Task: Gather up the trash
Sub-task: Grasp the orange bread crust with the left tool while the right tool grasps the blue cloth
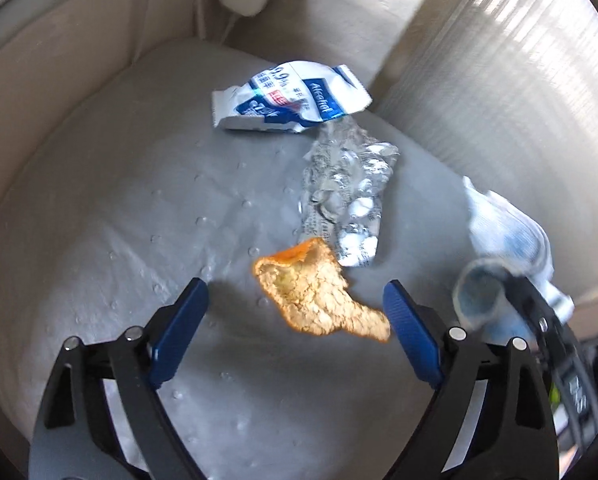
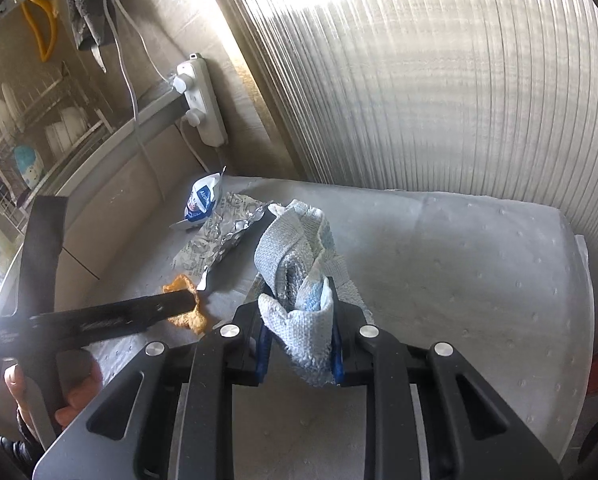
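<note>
The left tongs stand wide around the orange peel on the grey surface, pads clear of it. The right tongs clamp a crumpled cloth beside the foil blister pack.

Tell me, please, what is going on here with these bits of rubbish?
A person is clearing trash off a grey dimpled mat with handheld tongs. The right tongs are shut on a crumpled white-and-blue woven cloth. The left tongs hang open around a dried orange peel, not gripping it. A blue-and-white alcohol wipe packet and a crushed silver foil blister pack lie beyond, untouched.
</note>
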